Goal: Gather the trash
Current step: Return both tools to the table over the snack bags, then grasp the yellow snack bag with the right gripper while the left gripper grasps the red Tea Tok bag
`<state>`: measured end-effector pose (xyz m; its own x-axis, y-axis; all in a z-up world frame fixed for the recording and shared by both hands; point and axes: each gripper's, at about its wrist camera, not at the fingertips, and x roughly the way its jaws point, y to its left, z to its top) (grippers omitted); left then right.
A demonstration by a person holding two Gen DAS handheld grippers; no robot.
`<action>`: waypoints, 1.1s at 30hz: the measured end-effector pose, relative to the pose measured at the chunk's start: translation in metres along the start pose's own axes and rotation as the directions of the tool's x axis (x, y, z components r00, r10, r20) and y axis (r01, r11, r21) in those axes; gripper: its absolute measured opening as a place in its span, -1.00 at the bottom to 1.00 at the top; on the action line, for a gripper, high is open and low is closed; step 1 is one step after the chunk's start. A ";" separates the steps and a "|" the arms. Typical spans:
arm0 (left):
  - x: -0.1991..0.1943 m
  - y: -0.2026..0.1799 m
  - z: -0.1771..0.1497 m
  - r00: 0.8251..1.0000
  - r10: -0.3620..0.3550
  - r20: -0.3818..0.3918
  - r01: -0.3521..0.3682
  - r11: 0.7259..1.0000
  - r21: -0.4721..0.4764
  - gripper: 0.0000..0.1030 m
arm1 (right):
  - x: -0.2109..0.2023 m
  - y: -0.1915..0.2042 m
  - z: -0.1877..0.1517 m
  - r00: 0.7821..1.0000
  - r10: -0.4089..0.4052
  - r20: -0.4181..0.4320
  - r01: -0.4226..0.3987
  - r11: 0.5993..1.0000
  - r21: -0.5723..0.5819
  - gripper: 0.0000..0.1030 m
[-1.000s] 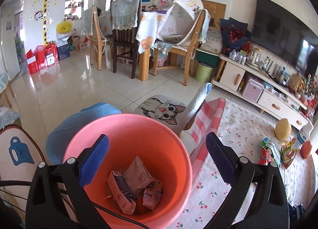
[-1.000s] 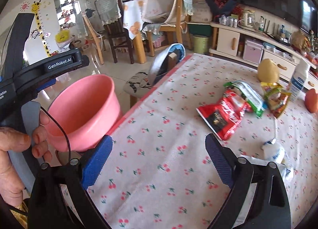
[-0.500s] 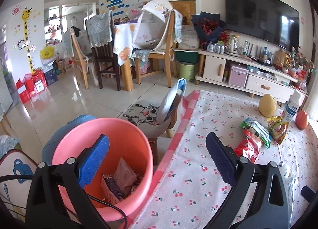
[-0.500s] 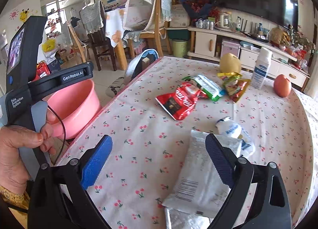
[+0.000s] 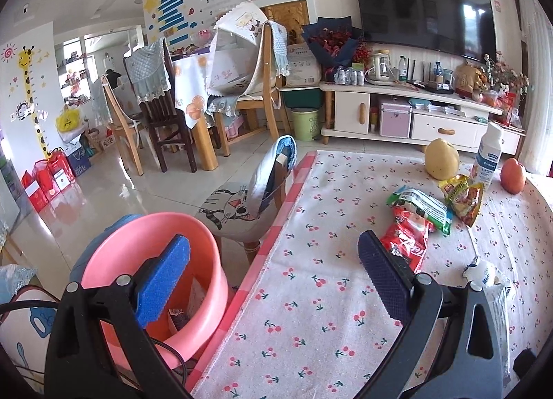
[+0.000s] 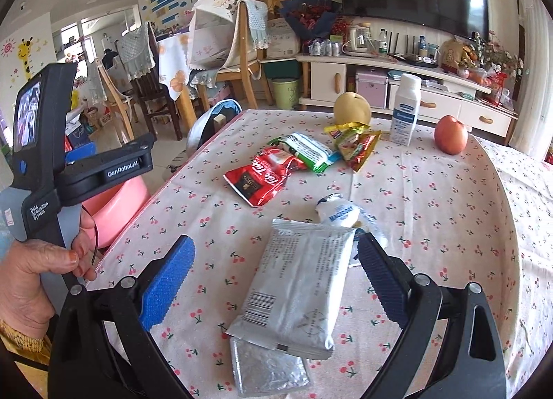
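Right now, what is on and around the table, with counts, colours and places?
white pouch: 1, white, near table edge, between right gripper's fingers
foil packet: 1, silver, partly under the pouch
crumpled wrapper: 1, white-blue, beyond the pouch
red packet: 1, red, mid-table
green packet: 1, green-white, beside the red one
yellow-red packet: 1, far side
bottle: 1, white, upright
pear: 1, yellow
apple: 1, red-orange
pink bucket: 1, beside table, wrappers inside
left gripper: open
right gripper: open
hand: 1, holding left gripper

- Left gripper (image 5: 273, 276): jaws spread wide, nothing between them.
- Right gripper (image 6: 276, 272): jaws spread wide, angled downward.
- Left hand (image 6: 33, 271) wraps the left gripper's handle, fingers (image 6: 81, 253) curled.
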<state>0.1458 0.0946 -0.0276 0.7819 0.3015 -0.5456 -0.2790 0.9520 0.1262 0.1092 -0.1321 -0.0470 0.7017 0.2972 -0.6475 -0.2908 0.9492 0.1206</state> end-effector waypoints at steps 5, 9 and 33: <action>0.003 -0.008 -0.001 0.995 -0.092 -0.022 0.092 0.996 -0.009 0.91 | -0.001 -0.022 0.002 1.000 -0.027 0.005 0.027 0.999 0.023 0.83; 0.016 -0.023 -0.001 0.972 -0.225 -0.067 0.225 0.974 -0.006 0.91 | 0.004 -0.046 0.005 0.999 -0.043 -0.012 0.043 0.997 0.062 0.83; 0.118 -0.131 -0.012 0.916 -0.303 -0.264 0.362 0.907 0.213 0.90 | 0.102 -0.136 0.051 0.995 0.020 -0.101 -0.004 0.986 0.165 0.83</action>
<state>0.2678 0.0050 -0.1187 0.6532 -0.0266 -0.7567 0.1487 0.9844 0.0938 0.2534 -0.2258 -0.0913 0.6264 0.3046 -0.7175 -0.1823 0.9522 0.2451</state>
